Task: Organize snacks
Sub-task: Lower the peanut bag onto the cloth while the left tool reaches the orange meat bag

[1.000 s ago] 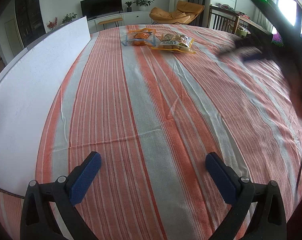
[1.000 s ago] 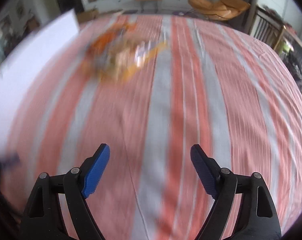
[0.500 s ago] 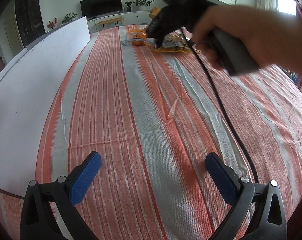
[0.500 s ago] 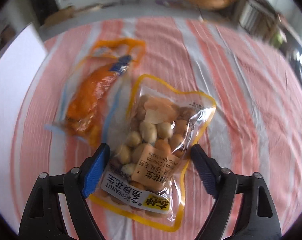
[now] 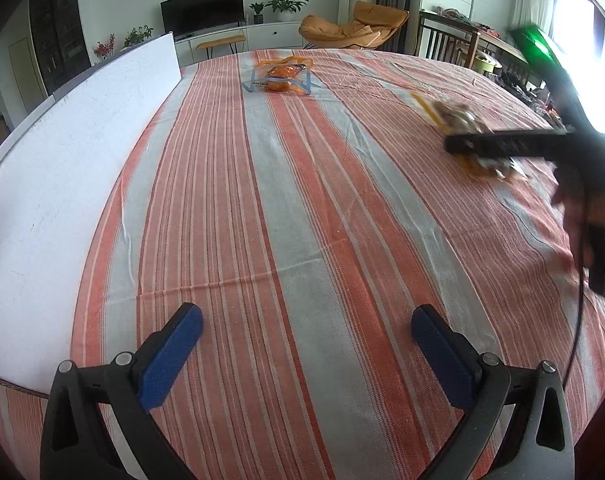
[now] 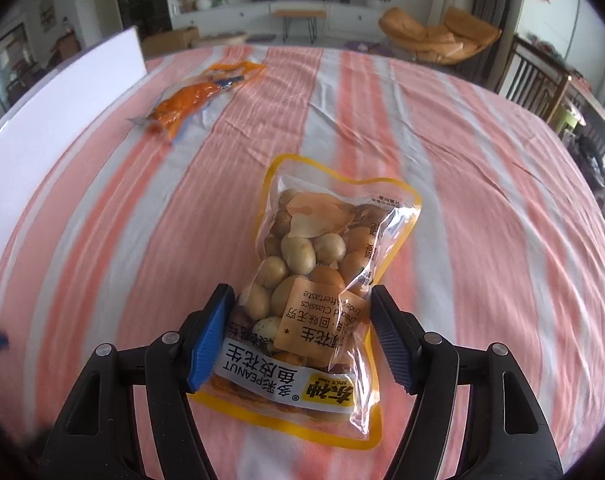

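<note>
Your right gripper (image 6: pixel 302 332) now has its jaws closing onto the peanut packet (image 6: pixel 322 280), blue pads pressing both sides of its lower half; half a second ago they merely straddled it. The packet has left the orange snack bag (image 6: pixel 190 100), now far off on the striped tablecloth (image 6: pixel 482 200). Your left gripper (image 5: pixel 306 356) hasn't moved, jaws wide apart over bare cloth

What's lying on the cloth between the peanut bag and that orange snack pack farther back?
Nothing: in the right wrist view, only bare striped tablecloth separates the peanut bag from the orange snack pack.
</note>
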`<state>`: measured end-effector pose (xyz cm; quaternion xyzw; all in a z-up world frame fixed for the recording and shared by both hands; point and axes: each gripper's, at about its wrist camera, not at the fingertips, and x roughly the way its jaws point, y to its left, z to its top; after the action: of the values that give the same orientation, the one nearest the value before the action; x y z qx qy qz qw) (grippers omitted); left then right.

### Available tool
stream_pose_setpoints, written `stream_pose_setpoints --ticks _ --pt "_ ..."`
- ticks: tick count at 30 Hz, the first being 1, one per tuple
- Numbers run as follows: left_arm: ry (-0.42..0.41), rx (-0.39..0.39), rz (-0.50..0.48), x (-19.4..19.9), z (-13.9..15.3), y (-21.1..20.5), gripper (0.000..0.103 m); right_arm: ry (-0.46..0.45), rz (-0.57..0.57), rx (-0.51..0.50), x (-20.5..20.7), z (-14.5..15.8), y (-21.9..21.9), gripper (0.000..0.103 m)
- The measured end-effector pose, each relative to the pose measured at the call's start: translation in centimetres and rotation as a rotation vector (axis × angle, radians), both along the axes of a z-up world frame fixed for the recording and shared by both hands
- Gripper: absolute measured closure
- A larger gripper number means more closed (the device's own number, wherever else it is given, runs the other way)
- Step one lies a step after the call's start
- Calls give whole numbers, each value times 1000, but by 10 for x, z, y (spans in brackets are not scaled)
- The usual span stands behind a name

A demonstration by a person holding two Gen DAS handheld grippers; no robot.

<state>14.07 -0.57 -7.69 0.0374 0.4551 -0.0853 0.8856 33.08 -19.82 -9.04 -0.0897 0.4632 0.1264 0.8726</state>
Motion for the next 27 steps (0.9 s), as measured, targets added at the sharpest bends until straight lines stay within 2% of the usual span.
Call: stream_pose_setpoints --ticks 4,8,10,12,14,16,18,22,25,26,27 --pt "0 0 0 0 -1 0 0 -50 -10 65 -16 -4 -18 23" --pt "4 4 -4 1 0 -1 0 -47 -15 37 -15 -8 -13 20" --pt "46 -8 -21 14 2 -2 0 -46 -16 38 -13 -9 -13 20" --pt "76 -49 -34 43 14 -3 0 -46 -16 37 -5 -9 -9 20" --pt "42 -55 -19 82 39 -3 0 -45 -16 39 -5 -9 -9 20" --pt "5 -56 -17 129 62 -5 0 -45 -16 38 -5 -9 -9 20" --pt "3 -30 -1 189 71 -9 0 -45 -16 39 -5 -10 -9 20" --pt "102 47 20 286 44 -22 0 -45 -16 38 -5 -10 -9 20" --pt "133 78 56 321 18 -26 1 -45 -16 38 -5 -9 -9 20" --pt "151 82 70 330 8 -26 4 -45 -16 38 -5 -9 -9 20" --pt "155 69 68 332 3 -26 19 -45 -16 38 -5 -10 -9 20"
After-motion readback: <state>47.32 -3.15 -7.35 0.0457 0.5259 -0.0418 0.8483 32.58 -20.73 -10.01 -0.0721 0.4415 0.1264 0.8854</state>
